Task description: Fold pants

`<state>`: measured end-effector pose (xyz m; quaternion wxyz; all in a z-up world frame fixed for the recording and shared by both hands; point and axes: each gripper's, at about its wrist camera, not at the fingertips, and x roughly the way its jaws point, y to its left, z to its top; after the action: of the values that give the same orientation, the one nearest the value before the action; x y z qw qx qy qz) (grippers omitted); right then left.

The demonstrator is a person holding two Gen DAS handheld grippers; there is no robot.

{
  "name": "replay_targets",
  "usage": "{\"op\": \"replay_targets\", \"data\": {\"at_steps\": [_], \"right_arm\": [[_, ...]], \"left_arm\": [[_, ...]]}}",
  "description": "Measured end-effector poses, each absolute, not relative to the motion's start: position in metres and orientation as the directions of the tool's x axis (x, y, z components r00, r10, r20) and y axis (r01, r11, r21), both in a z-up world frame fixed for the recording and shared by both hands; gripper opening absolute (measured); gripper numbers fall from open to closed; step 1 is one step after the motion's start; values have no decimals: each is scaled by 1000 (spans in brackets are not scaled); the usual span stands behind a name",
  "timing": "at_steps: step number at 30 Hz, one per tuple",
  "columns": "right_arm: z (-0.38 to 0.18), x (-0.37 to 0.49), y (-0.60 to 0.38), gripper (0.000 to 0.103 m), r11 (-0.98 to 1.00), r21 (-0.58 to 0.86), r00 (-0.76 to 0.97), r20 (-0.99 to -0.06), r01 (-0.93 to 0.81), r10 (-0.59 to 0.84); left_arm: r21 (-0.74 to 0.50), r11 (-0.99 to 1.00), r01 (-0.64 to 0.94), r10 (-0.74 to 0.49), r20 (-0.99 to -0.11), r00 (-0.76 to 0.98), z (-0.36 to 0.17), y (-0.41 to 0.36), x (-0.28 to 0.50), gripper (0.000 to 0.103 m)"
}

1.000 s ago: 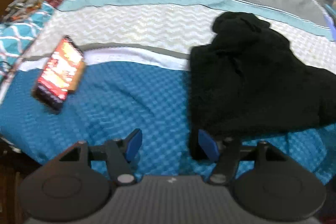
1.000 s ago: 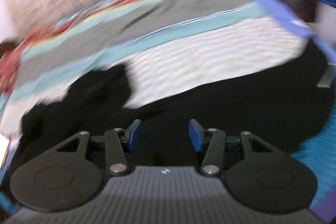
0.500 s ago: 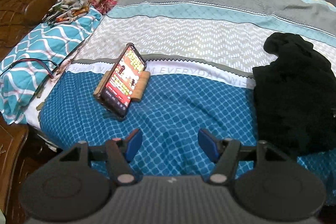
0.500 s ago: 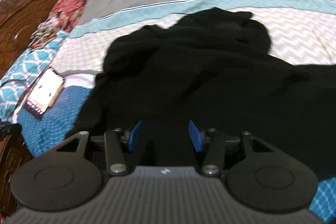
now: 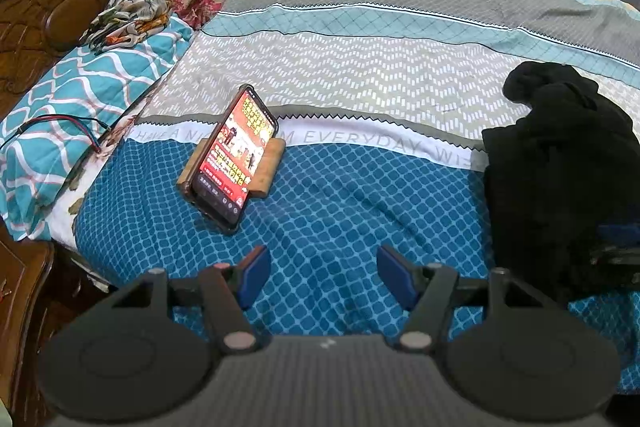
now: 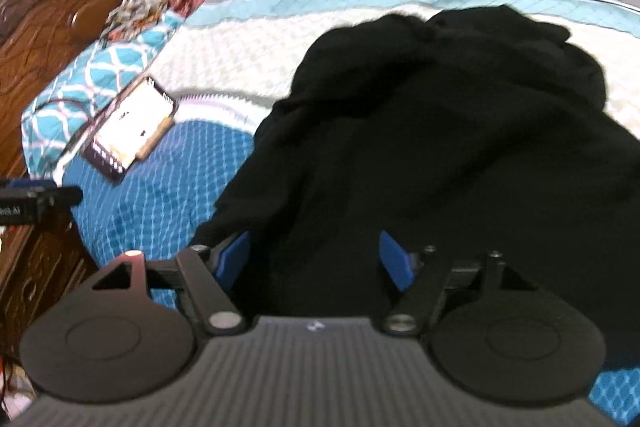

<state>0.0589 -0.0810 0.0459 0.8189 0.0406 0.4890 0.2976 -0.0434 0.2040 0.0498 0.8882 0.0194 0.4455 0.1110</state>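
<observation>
Pre-grasp step. Pants [image 6: 440, 147] sat bunched at frame center, unfolded. Right gripper [image 6: 314, 259] was wide over their near edge, holding nothing. Left gripper [image 5: 320, 277] was wide over bare bedspread [image 5: 340, 195]; pants at right. Next, probably: spread them flat.

Black left gripper [image 5: 322, 277], blue pads [image 5: 253, 277], silver screws.
</observation>
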Motion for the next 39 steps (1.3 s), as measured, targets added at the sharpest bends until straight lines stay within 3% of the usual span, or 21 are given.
{"op": "replay_targets", "data": {"at_steps": [7,8,10,11,12,16,18,20,24,28,30,31,35,39], "right_arm": [[24,66,-64,74,840,299,311,-829,-454,464],[22,66,-62,70,842,281,319,-833,-460,452],[23,64,-62,51,837,253,343,-825,-485,448],[25,64,-63,27,832,251,349,-819,-495,455],[30,64,-67,16,835,251,359,-815,-491,456],[51,76,-122,12,738,565,336,-659,-369,673],[56,81,-158,12,602,743,311,-521,-292,795],[56,81,-185,12,510,829,313,-433,-230,845],[52,76,-212,12,448,881,348,-377,-151,858],[63,74,-202,16,585,787,351,-501,-195,791],[68,75,-198,31,690,679,324,-612,-253,721],[73,78,-204,33,723,631,339,-639,-281,690],[108,124,-242,35,813,527,520,-636,-248,570],[123,197,-252,57,919,352,634,-673,-177,380]], "left_arm": [[135,973,-186,219,-789,573,50,204,-42,61],[135,973,-187,219,-789,573,50,204,-42,61],[132,974,-186,217,-790,573,49,206,-41,61],[126,974,-189,213,-792,572,48,208,-40,61],[108,975,-193,202,-795,572,47,211,-39,61],[-99,978,-182,28,-808,589,41,225,-34,64],[-230,962,-148,-97,-795,599,36,229,-29,79],[-351,931,-99,-221,-760,611,31,227,-22,90],[-538,843,-2,-435,-685,585,14,214,4,98],[-549,836,-23,-451,-710,541,-9,197,28,98],[-502,865,-18,-419,-741,525,-16,185,39,98],[-474,880,-10,-398,-750,527,-17,181,46,98],[-458,889,14,-390,-740,548,-15,174,71,98],[-459,888,-10,-383,-753,536,-22,170,109,99]]}}
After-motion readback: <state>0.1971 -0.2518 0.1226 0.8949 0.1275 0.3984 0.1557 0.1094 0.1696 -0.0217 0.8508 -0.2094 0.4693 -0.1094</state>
